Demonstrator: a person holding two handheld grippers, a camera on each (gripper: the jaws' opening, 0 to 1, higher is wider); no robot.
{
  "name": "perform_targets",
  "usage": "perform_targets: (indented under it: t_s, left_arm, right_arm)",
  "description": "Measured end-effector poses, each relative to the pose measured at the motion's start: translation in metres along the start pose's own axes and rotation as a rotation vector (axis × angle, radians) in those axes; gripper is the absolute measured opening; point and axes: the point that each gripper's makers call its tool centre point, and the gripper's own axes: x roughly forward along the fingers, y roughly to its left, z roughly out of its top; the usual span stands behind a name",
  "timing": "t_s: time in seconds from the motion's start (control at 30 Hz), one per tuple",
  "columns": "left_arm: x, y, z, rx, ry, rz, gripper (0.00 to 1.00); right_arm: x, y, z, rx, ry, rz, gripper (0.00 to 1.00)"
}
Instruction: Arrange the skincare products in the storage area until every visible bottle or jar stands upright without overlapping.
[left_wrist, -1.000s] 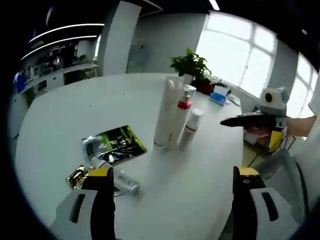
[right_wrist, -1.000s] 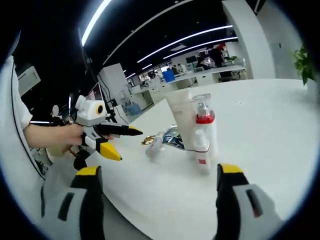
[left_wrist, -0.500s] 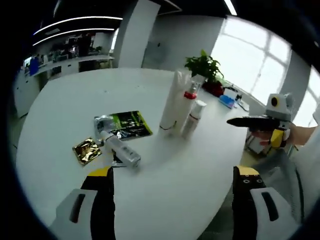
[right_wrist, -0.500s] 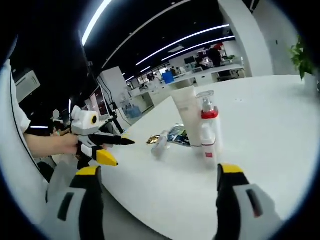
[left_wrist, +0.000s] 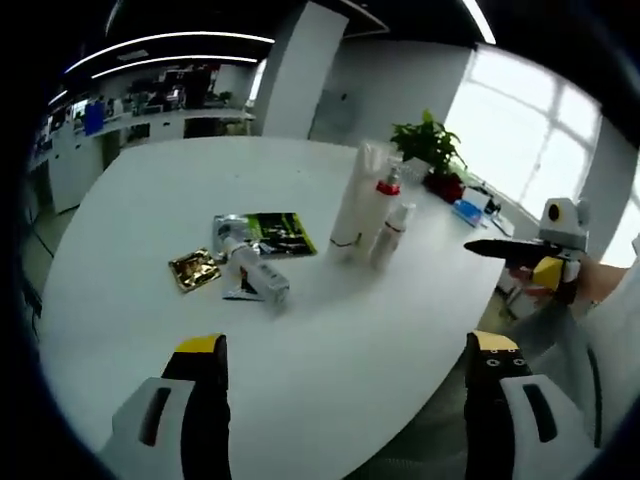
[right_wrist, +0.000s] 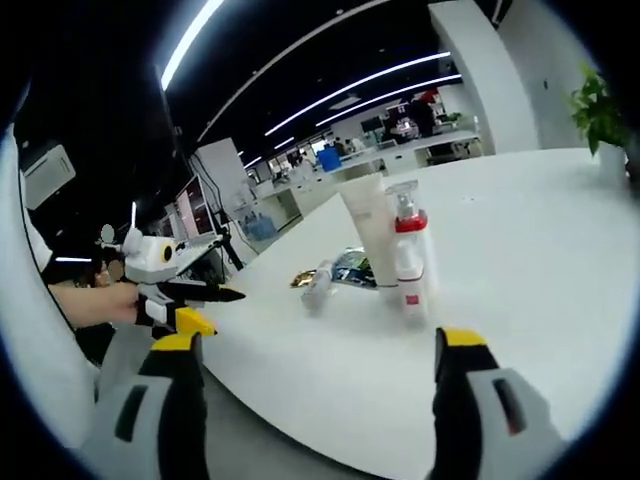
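**Kid:** What is on the big white bench (left_wrist: 150, 290)?

**Helper:** In the left gripper view, three things stand up close together in the upper middle of the frame. There is a tall white tube (left_wrist: 352, 205), a pump bottle with a red collar (left_wrist: 377, 210) and a small white bottle (left_wrist: 390, 233). They are right next to each other.

**Kid:** Is anything lying down?

**Helper:** Yes. A white tube on its side (left_wrist: 255, 272) lies left of the middle. Its far end rests on a green and black packet (left_wrist: 275, 232) that is flat on the bench. A small gold packet (left_wrist: 195, 269) lies just beside it, to the left.

**Kid:** Where are the grippers?

**Helper:** The left gripper (left_wrist: 345, 400) is at the bottom of its view. Its two jaws are spread wide with nothing between them. It is held back from the bench, well apart from the bottles. The right gripper (left_wrist: 500, 249) pokes in at the right edge, held by a hand (left_wrist: 600, 282).

**Kid:** And the other view?

**Helper:** In the right gripper view, its own jaws at the bottom are spread wide too, with nothing in them. The standing things are in the middle of that frame. The lying tube is to their left.

**Kid:** What else?

**Helper:** A green plant (left_wrist: 430, 145) sits behind the bottles, near a bright window (left_wrist: 520, 130).
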Motion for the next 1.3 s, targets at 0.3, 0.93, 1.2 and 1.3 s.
perform_targets:
  t_s: [0.3,0.93,1.2,1.3]
  left_arm:
    - [-0.017,0.006,-0.008,-0.032,-0.025,0.041,0.97]
    - [-0.019,-0.002,-0.01,-0.033,-0.04,0.054,0.97]
    - [-0.017,-0.008,-0.011,-0.03,-0.035,0.043,0.97]
    - [-0.017,-0.009,-0.009,-0.031,-0.039,0.036,0.97]
  right_arm:
    - [-0.006,0.001,-0.011,0.012,0.01,-0.03,0.98]
    - [-0.003,0.0,-0.015,-0.003,0.025,-0.052,0.97]
    - [-0.002,-0.002,-0.014,-0.017,0.021,-0.07,0.97]
    - [-0.002,-0.002,-0.013,-0.015,0.019,-0.08,0.97]
